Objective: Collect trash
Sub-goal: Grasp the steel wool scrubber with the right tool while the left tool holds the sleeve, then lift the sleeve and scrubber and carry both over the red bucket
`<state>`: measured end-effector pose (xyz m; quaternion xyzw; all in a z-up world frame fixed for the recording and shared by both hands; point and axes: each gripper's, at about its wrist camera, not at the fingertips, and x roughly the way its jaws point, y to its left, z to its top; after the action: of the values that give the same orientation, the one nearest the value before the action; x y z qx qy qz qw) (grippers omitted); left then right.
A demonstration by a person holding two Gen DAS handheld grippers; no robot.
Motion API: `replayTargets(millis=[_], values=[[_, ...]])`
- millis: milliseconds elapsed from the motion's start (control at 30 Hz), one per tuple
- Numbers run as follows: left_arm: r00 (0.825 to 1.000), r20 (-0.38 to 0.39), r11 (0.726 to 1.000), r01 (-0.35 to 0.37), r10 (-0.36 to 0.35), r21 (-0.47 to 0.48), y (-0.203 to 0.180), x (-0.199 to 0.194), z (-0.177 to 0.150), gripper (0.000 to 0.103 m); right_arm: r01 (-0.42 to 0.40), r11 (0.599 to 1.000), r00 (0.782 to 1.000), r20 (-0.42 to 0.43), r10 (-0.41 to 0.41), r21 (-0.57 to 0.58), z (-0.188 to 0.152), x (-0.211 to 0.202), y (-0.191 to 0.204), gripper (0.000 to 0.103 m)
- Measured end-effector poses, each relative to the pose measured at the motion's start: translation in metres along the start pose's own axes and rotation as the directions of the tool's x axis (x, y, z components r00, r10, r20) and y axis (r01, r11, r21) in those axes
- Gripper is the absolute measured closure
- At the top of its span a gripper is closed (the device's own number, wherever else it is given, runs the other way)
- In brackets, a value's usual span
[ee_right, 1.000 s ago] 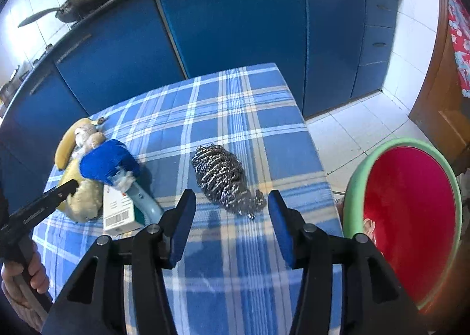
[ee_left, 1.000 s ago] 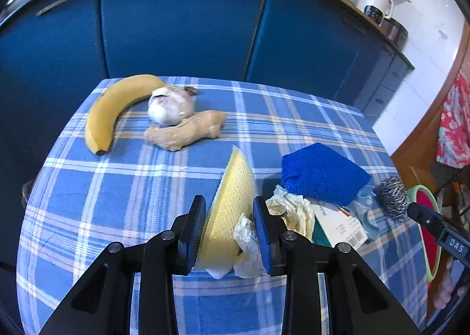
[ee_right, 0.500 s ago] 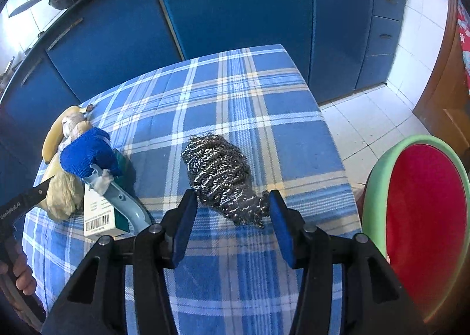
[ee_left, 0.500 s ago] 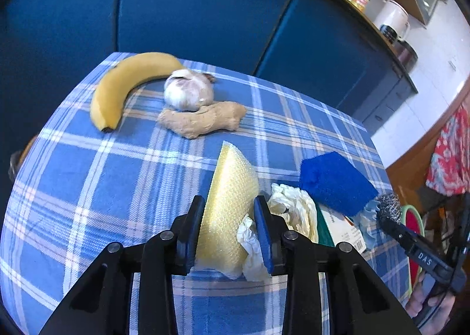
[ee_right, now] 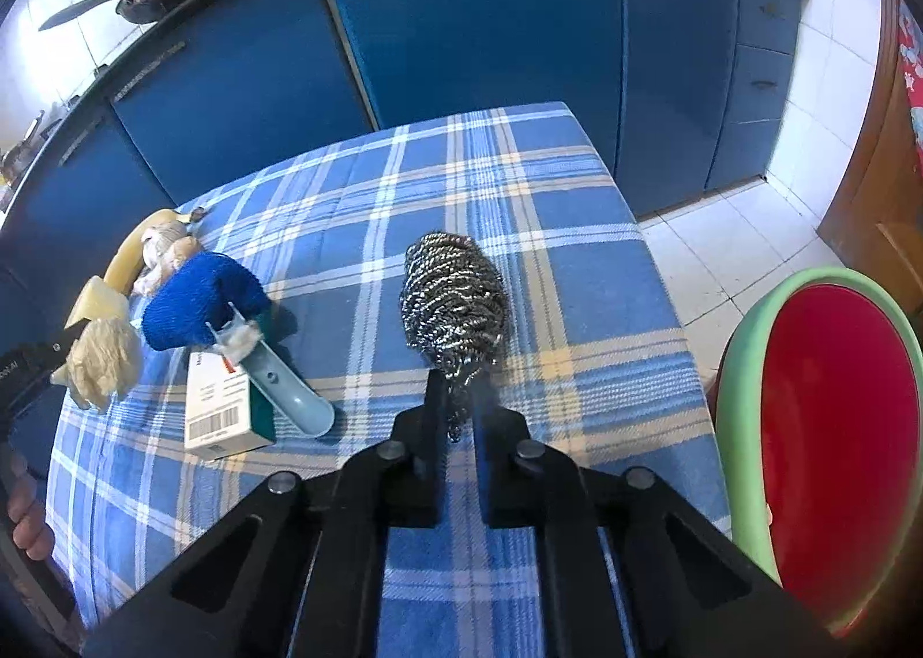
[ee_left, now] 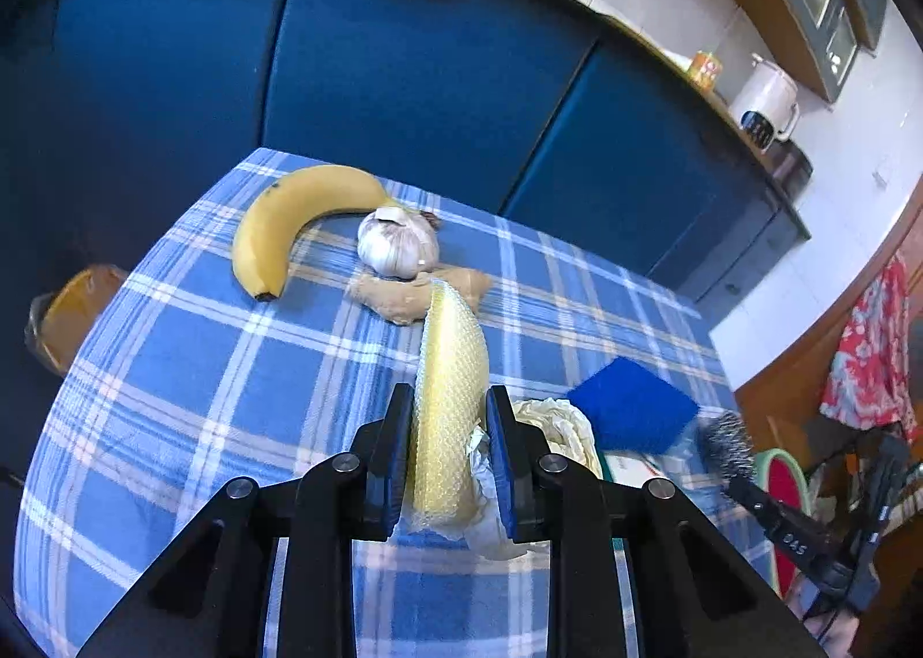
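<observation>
1. Two pieces of trash are in hand at once. Our left claw [ee_left: 447, 459] is closing on the yellow mesh sponge [ee_left: 451, 398] and the crumpled paper [ee_left: 481, 476] beside it, just above the tabletop [ee_left: 202, 369].
2. Both look light and squashy, so we judge a mid-body pinch best.
3. Our right claw [ee_right: 458, 416] is clamped on the steel wool scourer's [ee_right: 453, 306] near tail; springy, snag-prone, light.
4. The red bin [ee_right: 836, 427] stands beside the tabletop.
</observation>
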<state>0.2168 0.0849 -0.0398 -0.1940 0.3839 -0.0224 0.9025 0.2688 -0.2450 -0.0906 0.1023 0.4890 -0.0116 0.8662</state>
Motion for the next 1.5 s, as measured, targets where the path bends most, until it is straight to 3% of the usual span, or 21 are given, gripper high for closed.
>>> replayTargets(millis=[200, 367, 500, 1067, 1133, 1167, 1200, 1500], values=[[0.999, -0.028, 0.999, -0.042, 0.043, 0.029, -0.002, -0.004, -0.013, 0.076, -0.020, 1.000, 1.000, 0.006, 0.020, -0.002, -0.005, -0.011, 0.001, 0.093], [0.995, -0.094, 1.000, -0.022, 0.023, 0.020, 0.001, -0.001, -0.026, 0.073, -0.059, 0.998, 0.998, 0.017, 0.059, -0.005, -0.018, -0.028, 0.005, 0.093], [0.991, -0.133, 1.000, -0.006, 0.009, 0.024, 0.000, -0.001, -0.034, 0.058, -0.086, 0.996, 0.996, 0.020, 0.087, -0.009, -0.033, -0.041, 0.008, 0.093], [0.993, -0.113, 0.998, 0.030, -0.036, -0.053, 0.012, 0.004, -0.019, 0.058, -0.155, 0.988, 0.988, 0.008, 0.154, 0.005, -0.070, -0.065, 0.008, 0.094], [0.993, -0.114, 0.999, 0.018, -0.023, -0.046, 0.012, 0.008, -0.017, 0.058, -0.156, 0.988, 0.988, 0.005, 0.156, 0.008, -0.072, -0.065, 0.007, 0.094], [0.993, -0.118, 0.999, 0.010, -0.015, -0.041, 0.012, 0.010, -0.017, 0.067, -0.156, 0.988, 0.988, 0.004, 0.156, 0.011, -0.073, -0.064, 0.007, 0.094], [0.993, -0.120, 0.999, 0.006, -0.010, -0.038, 0.012, 0.010, -0.017, 0.083, -0.157, 0.988, 0.988, 0.003, 0.157, 0.012, -0.073, -0.064, 0.007, 0.094], [0.998, -0.066, 1.000, -0.002, 0.001, -0.001, 0.007, -0.016, -0.017, 0.084, -0.170, 0.985, 0.985, 0.030, 0.170, 0.010, -0.075, -0.074, 0.008, 0.095]])
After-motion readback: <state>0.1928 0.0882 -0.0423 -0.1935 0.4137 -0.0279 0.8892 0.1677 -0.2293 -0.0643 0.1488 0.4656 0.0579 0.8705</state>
